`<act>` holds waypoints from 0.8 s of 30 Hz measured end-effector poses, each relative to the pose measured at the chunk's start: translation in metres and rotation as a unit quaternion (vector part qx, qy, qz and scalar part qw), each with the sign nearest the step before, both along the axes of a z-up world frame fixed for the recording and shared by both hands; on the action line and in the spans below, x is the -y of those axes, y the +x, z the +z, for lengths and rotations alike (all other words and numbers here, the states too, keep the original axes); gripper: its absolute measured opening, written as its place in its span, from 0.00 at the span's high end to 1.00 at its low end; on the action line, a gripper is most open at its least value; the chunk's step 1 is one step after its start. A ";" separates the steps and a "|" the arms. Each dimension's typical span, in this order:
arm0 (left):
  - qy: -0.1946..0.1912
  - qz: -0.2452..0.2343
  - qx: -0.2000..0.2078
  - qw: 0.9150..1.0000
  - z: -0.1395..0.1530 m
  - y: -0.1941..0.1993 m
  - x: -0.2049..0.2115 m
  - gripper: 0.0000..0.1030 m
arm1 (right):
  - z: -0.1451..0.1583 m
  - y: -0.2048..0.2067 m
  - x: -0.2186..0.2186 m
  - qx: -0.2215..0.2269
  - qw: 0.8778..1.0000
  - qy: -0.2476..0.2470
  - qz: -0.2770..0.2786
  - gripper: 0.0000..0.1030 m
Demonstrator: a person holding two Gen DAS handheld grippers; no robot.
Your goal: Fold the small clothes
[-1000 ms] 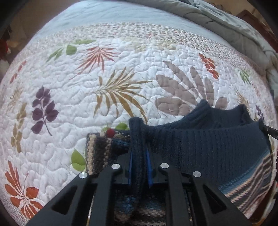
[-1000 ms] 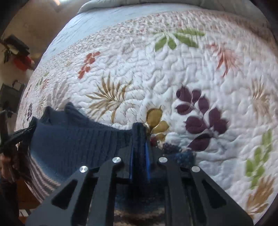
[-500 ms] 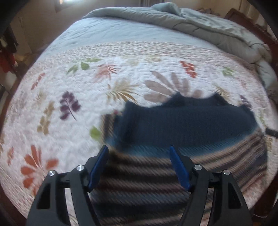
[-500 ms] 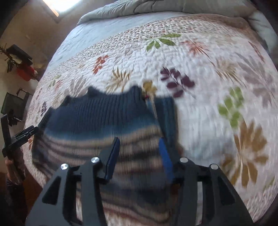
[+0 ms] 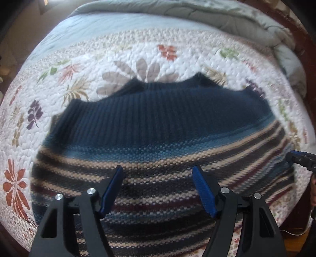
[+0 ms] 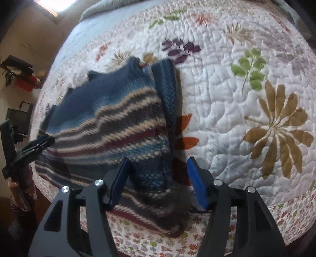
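While both claws hang spread above it, the garment lies let go on the bed.

Change: a second ago each gripper pinched a navy shoulder edge of the sweater; half a second ago both had sprung apart and lifted; now both sit higher and further back, with more of the knit in view.

Left gripper (image 5: 157, 187): blue fingers spread wide, nothing between them, hovering over the striped lower body.

Right gripper (image 6: 157, 178): spread as well, empty, over the sweater's right edge, where a sleeve is folded in along the side.

Knit sweater (image 5: 158, 126): small, navy yoke fading to tan, grey and maroon stripes; lies flat on the floral quilt (image 5: 83, 65), collar pointing away, hem toward the near bed edge. Blurred in both views.

Folded sleeve (image 6: 167, 83): blue strip lying along the right side of the body; whether it is on top or tucked under, cannot tell.

Left side: a dark bit of knit shows at the left edge, too blurred to read.

Grey duvet (image 5: 227, 17): bunched at the far end of the bed, well apart from the sweater.

Task meaning: looks like a lay-flat or first fold step just ended with the release; folding probably only partly done, body not yet folded over.

Next: likely regrip at hem or side for another fold.

Risk: loose knit may drag or bunch on pickup.
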State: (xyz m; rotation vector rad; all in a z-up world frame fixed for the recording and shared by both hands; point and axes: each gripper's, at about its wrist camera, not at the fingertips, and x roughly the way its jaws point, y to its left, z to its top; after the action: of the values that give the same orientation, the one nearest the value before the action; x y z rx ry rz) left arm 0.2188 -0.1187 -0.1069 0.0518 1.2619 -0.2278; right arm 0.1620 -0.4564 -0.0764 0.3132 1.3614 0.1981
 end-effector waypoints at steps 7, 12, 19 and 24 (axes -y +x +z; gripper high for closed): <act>0.011 0.004 0.004 1.000 -0.012 -0.001 -0.003 0.29 | -0.018 -0.003 0.002 -0.008 1.000 0.018 -0.005 0.39; 0.011 0.003 0.012 1.000 -0.014 -0.003 -0.002 0.28 | -0.026 0.000 -0.006 -0.008 1.000 0.011 0.004 0.34; 0.004 -0.004 0.027 1.000 -0.015 -0.006 -0.004 0.27 | -0.030 -0.002 -0.003 -0.004 0.997 0.081 -0.004 0.68; -0.015 -0.007 0.038 0.999 -0.014 -0.010 -0.009 0.27 | -0.024 -0.006 -0.001 0.007 0.995 0.100 -0.023 0.76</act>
State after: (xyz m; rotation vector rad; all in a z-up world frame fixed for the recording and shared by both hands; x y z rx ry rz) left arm 0.2085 -0.1095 -0.1209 0.0432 1.1822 -0.2547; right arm 0.1557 -0.4550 -0.1000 0.5095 1.3206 0.2995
